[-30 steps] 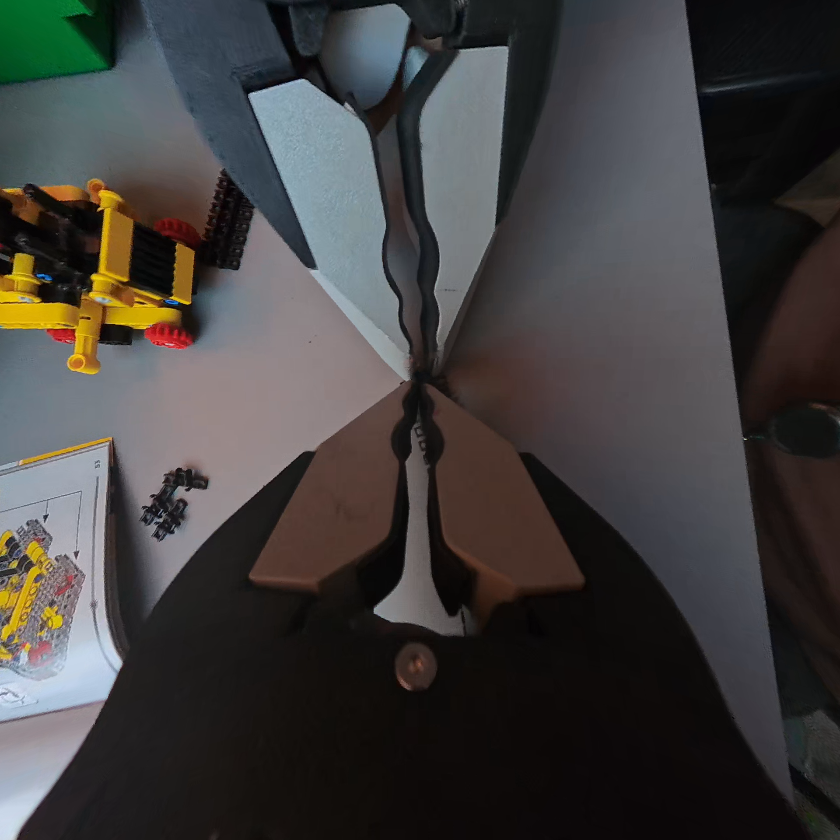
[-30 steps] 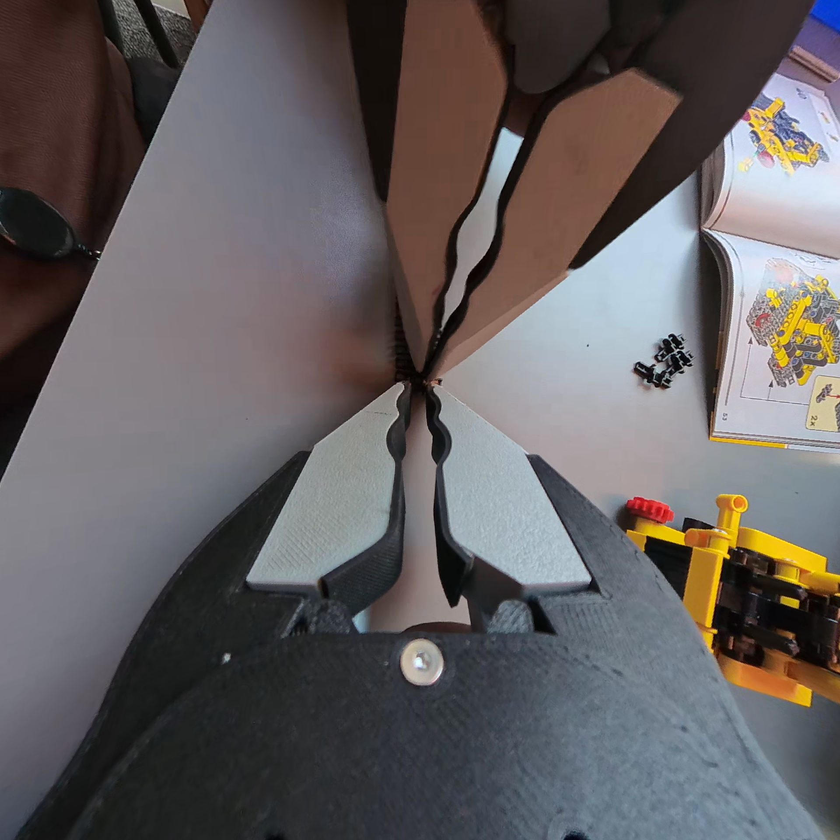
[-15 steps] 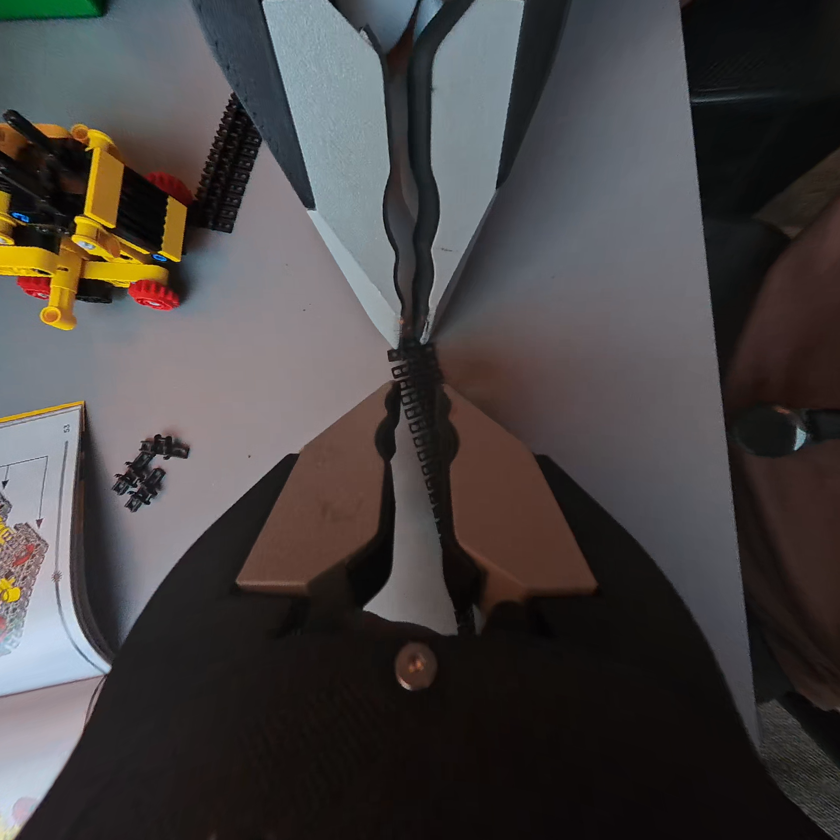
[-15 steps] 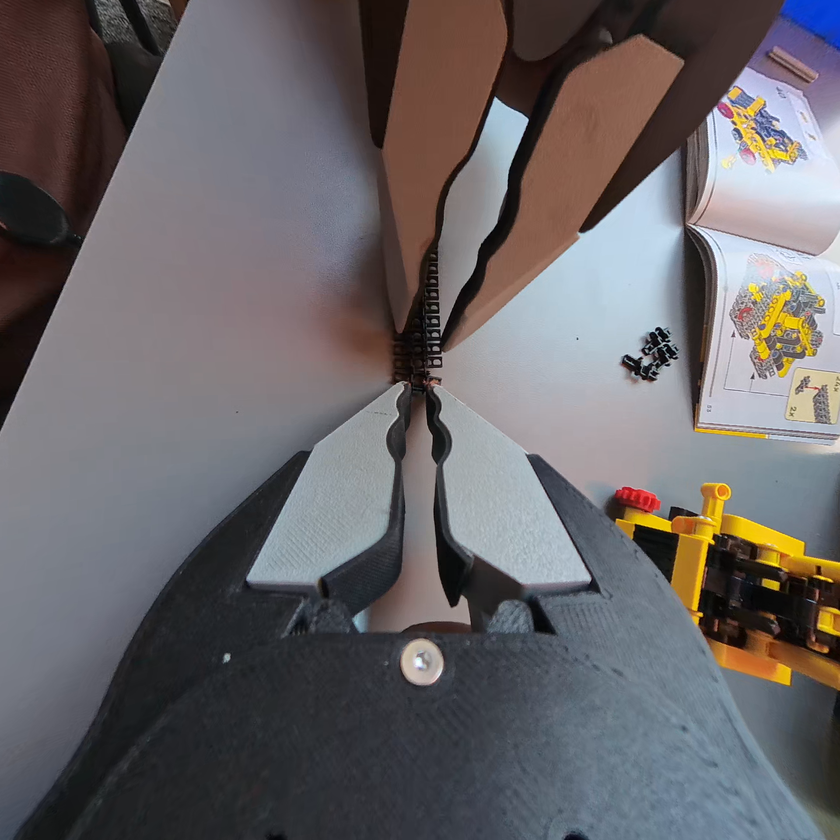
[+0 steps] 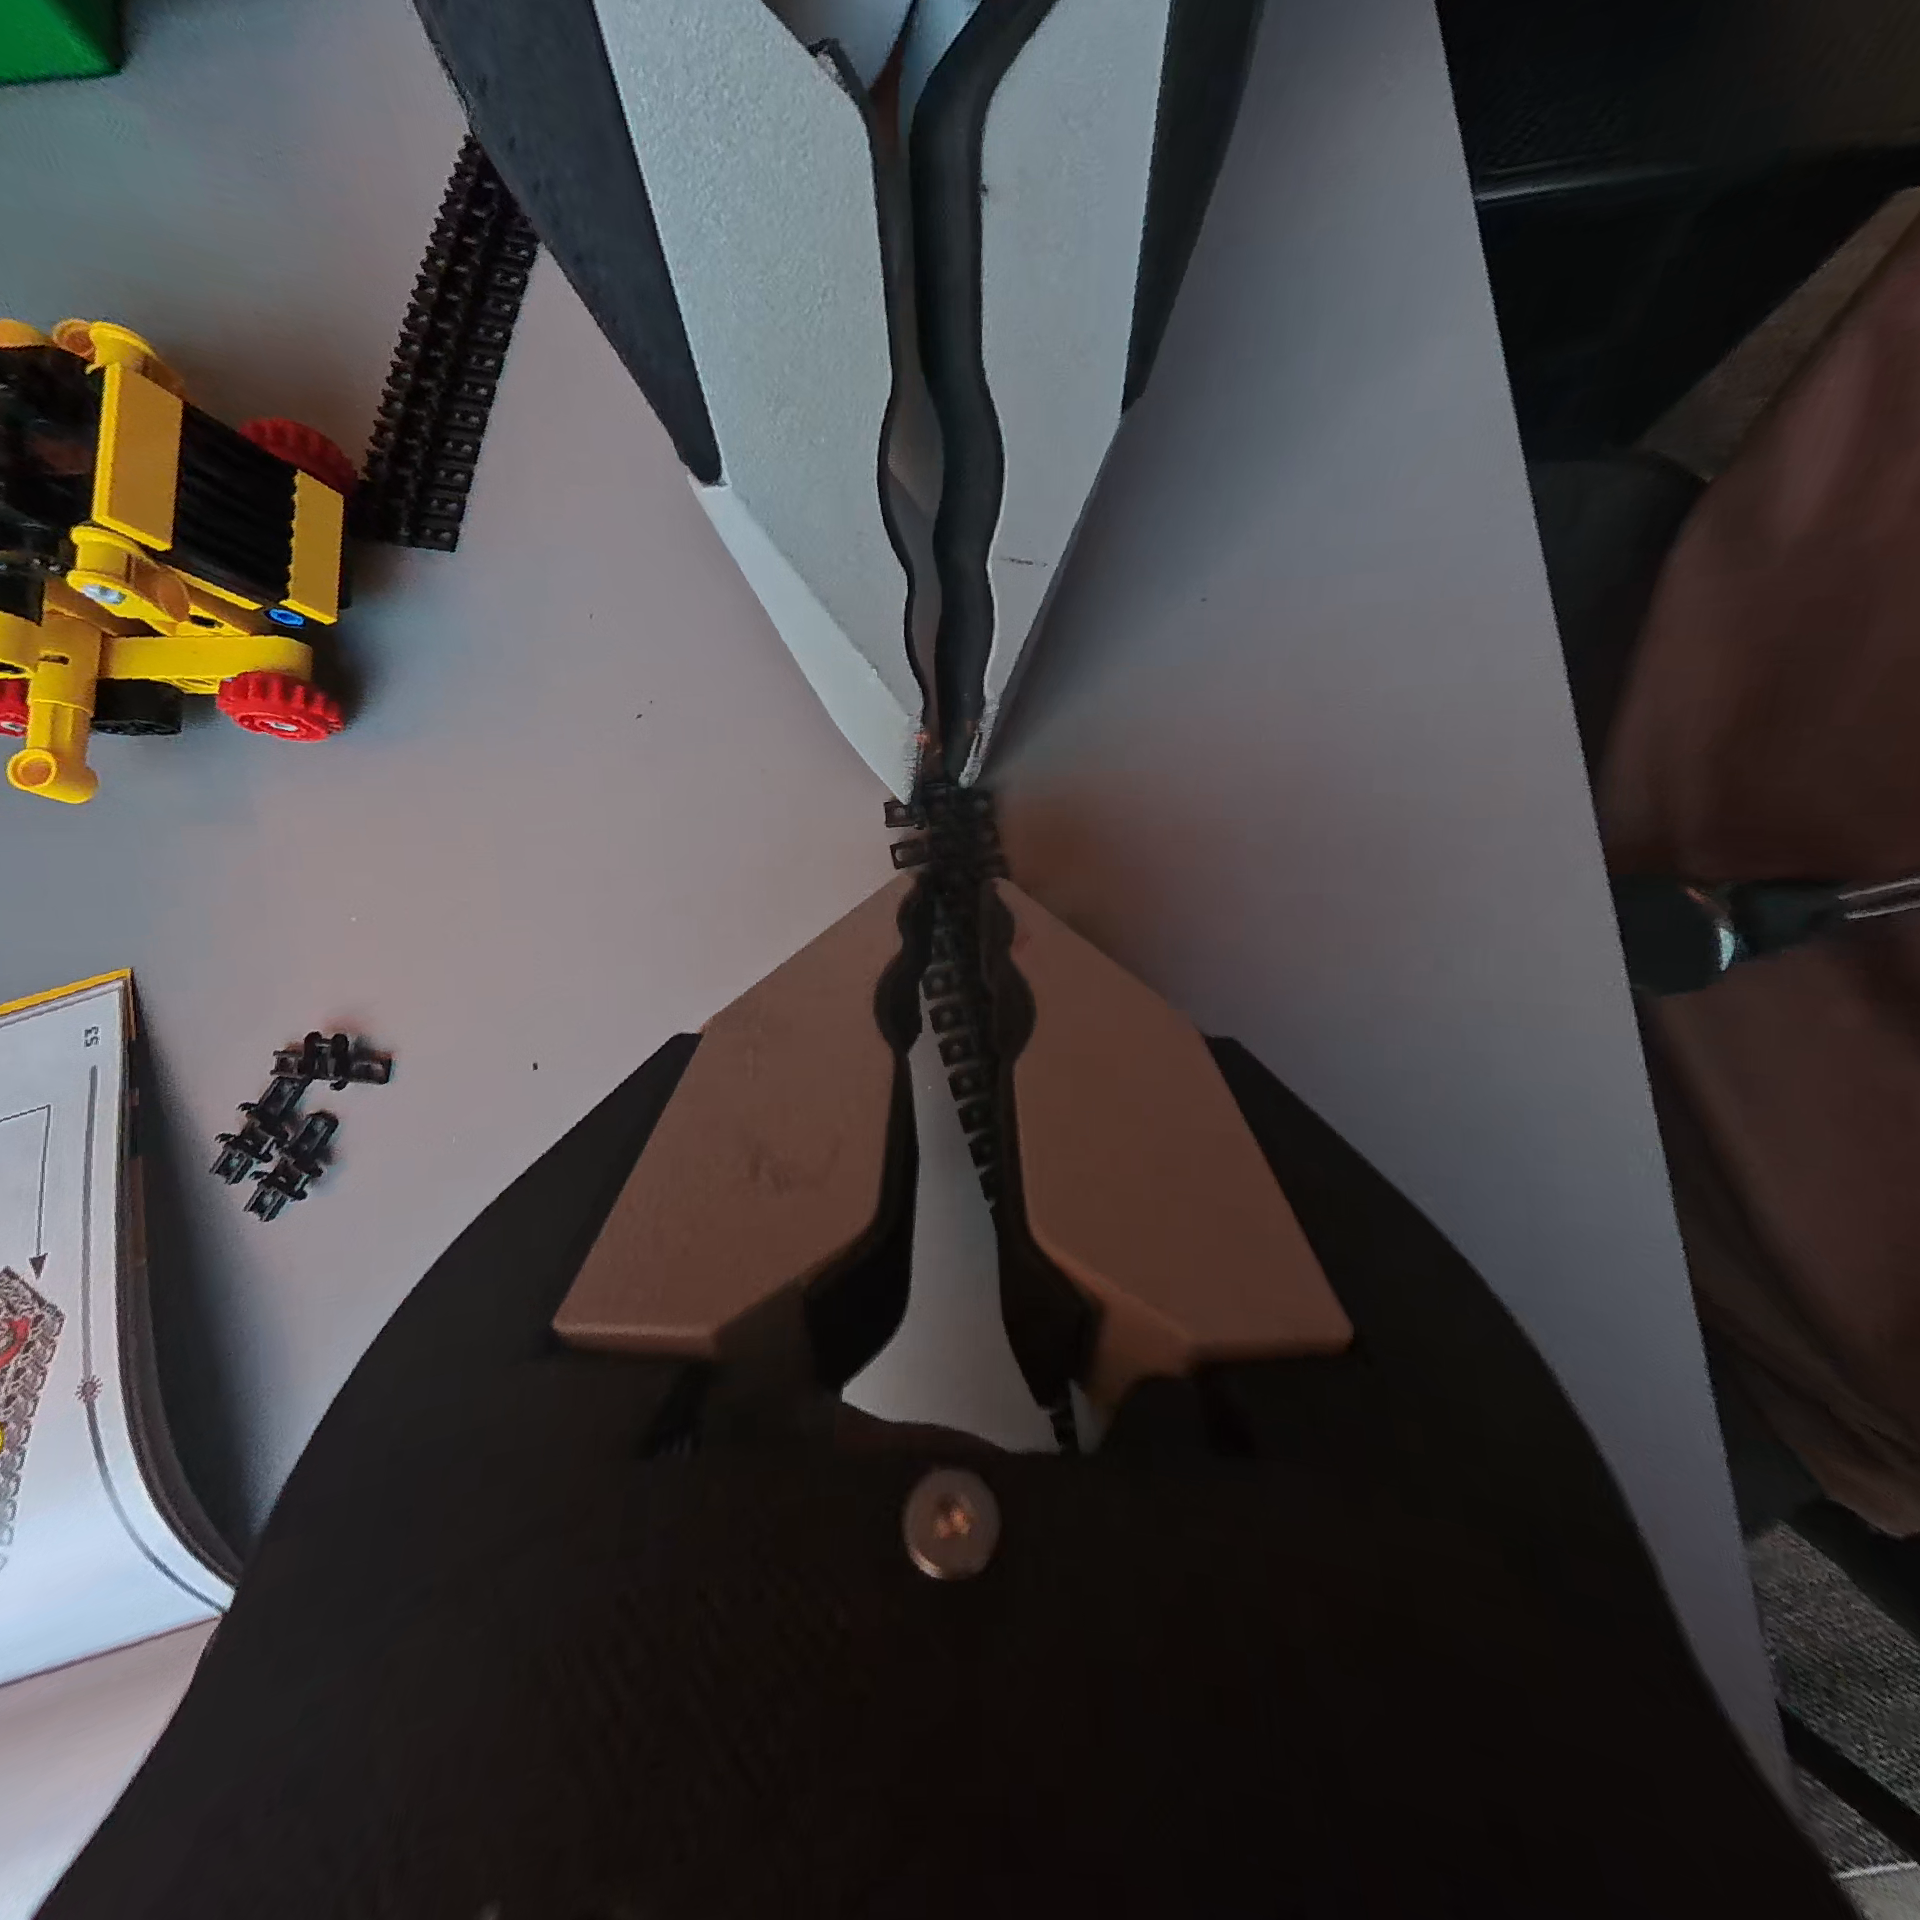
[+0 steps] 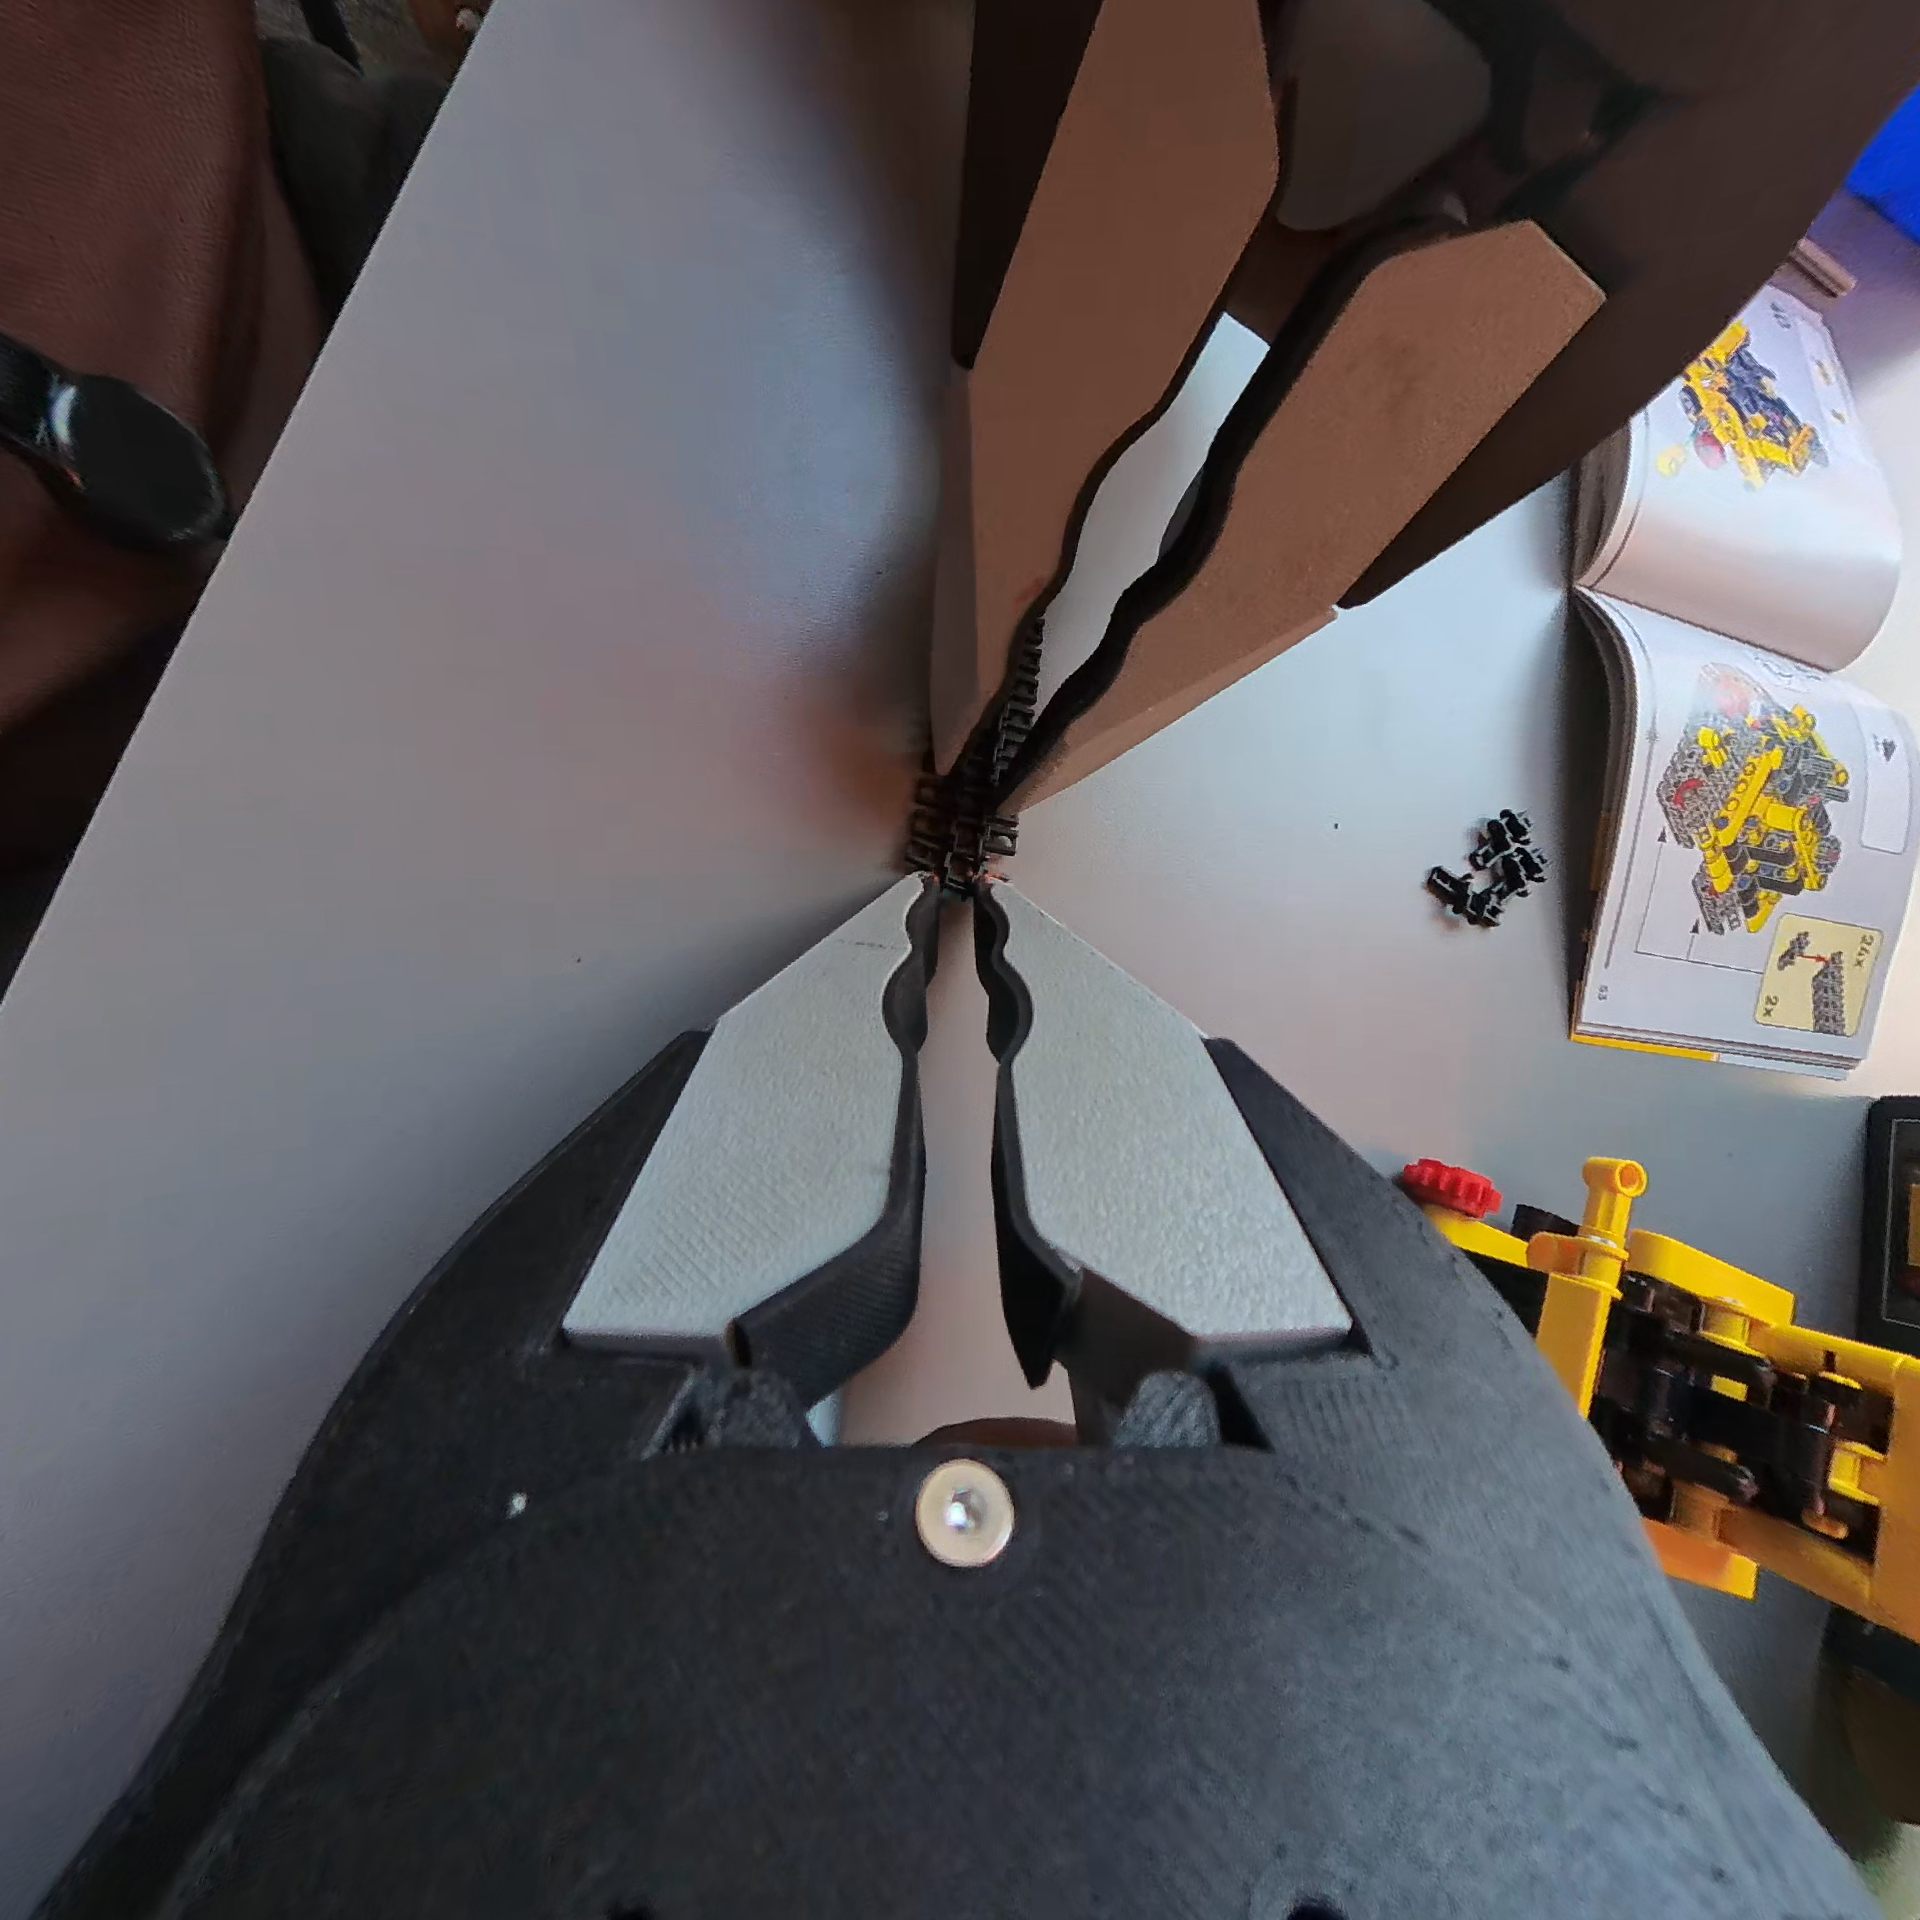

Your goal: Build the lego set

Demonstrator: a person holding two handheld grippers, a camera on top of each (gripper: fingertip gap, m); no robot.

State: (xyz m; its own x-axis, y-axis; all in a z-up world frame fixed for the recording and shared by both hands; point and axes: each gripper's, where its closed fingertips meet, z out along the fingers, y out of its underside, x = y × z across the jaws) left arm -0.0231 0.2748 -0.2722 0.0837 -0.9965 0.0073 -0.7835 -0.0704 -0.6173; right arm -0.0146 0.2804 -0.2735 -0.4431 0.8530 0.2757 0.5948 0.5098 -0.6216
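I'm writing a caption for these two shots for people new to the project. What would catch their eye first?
First, the two grippers meeting tip to tip at mid-frame: the brown-fingered left gripper and the grey-fingered right gripper both pinch a black track chain above the grey table. Next, the half-built yellow vehicle at the left gripper's far left, with the open instruction booklet nearby.
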